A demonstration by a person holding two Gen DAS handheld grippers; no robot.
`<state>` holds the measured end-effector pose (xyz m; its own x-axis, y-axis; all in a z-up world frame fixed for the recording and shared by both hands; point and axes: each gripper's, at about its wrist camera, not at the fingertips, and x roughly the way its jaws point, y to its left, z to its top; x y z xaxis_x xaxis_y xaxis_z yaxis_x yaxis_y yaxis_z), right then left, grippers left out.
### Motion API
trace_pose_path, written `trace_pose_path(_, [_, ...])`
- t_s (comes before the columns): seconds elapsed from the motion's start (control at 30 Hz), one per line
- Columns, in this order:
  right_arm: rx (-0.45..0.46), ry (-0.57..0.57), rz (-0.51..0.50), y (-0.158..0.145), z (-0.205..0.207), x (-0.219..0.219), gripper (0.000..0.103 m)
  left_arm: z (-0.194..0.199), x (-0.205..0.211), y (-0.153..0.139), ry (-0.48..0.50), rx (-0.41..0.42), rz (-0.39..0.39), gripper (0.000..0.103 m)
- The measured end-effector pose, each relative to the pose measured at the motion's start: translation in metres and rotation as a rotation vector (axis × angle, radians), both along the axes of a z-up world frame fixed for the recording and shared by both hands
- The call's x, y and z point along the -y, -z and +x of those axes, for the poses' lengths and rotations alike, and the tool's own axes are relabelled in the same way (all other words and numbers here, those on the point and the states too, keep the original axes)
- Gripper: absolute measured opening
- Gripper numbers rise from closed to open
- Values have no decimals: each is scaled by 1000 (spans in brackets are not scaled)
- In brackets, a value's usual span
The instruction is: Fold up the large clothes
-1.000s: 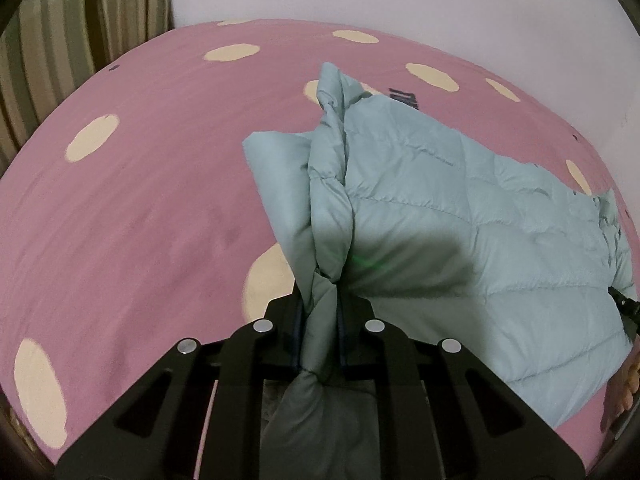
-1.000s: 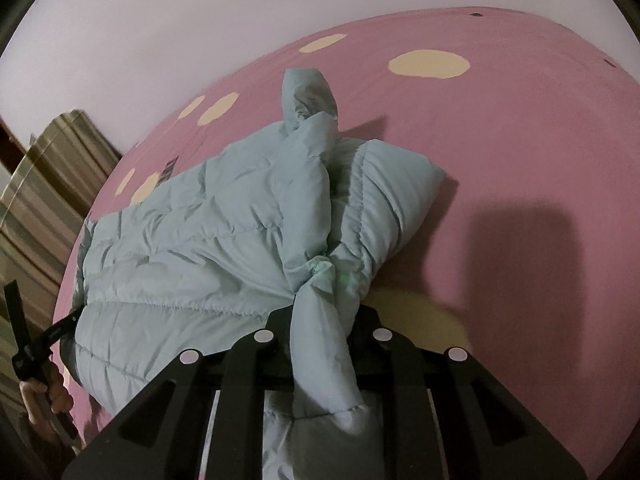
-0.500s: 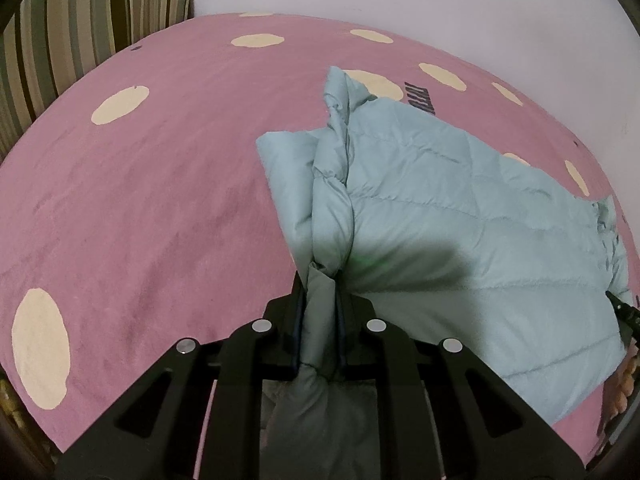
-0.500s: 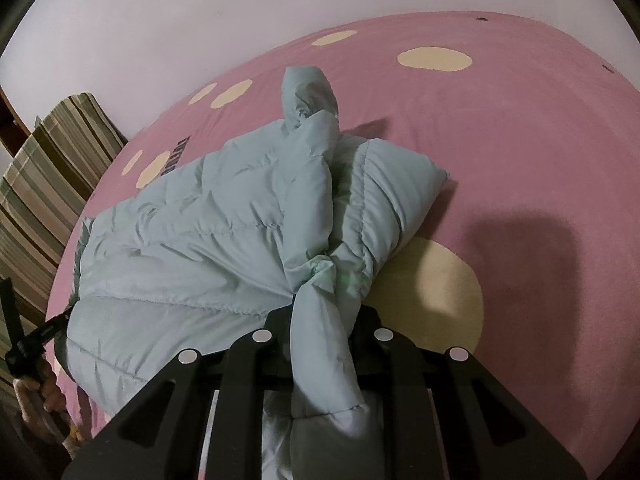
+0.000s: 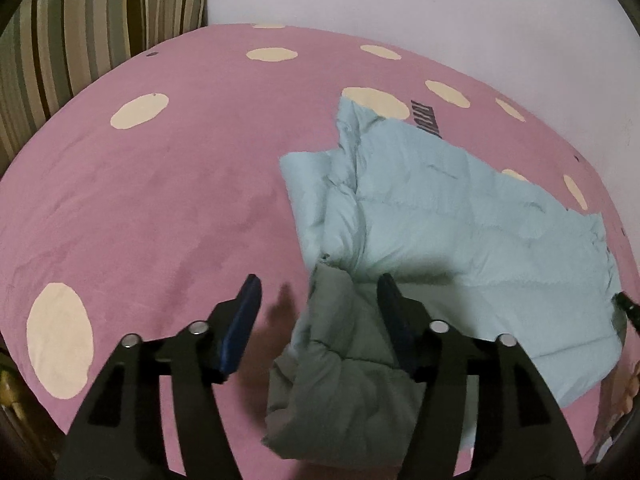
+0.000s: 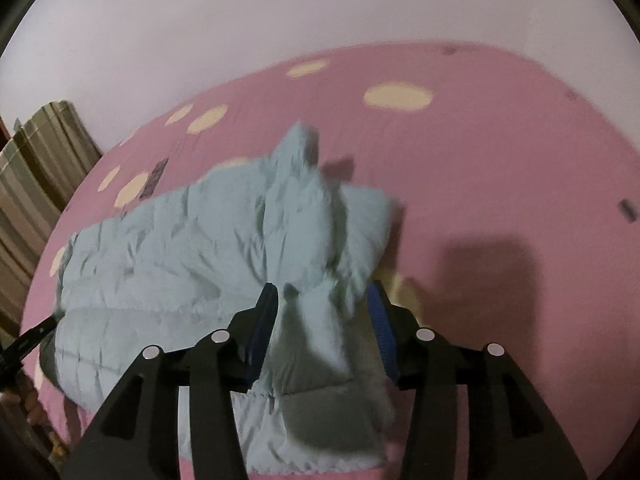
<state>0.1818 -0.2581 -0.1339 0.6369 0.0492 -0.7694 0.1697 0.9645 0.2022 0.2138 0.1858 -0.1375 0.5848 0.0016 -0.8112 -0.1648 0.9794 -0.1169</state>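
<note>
A pale blue-green puffer jacket [image 5: 460, 224] lies spread on a pink bed cover with cream dots [image 5: 160, 200]. My left gripper [image 5: 318, 294] is open, its fingers standing either side of a loose fold of the jacket that lies between them. My right gripper [image 6: 322, 300] is open too, with another bunched part of the jacket [image 6: 224, 248] lying loose between its blue pads. The jacket rests on the bed cover [image 6: 500, 160] in both views.
A striped cushion or headboard [image 5: 80, 32] stands at the bed's far left; it also shows in the right wrist view [image 6: 36, 184]. A pale wall [image 5: 400, 4] runs behind the bed. The other gripper's tip [image 5: 628, 306] shows at the jacket's far edge.
Both grippers have opened and let go of the jacket folds they were pinching. The released folds have dropped onto the bed between the fingers.
</note>
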Motion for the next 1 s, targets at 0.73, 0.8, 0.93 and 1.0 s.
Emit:
trace_pose_path(0.73, [-15, -314, -42, 4, 43, -171, 29, 20, -2, 10, 10, -36, 27, 69])
trace_pose_path(0.8, [-34, -308, -51, 13, 48, -175, 29, 20, -2, 12, 8, -40, 28, 69])
trace_pose_path(0.93, [-86, -305, -67, 29, 54, -179, 29, 22, -5, 15, 9, -48, 24, 69])
trace_pose_path(1.0, [-100, -305, -73, 35, 55, -180, 28, 22, -5, 16, 10, -47, 16, 70])
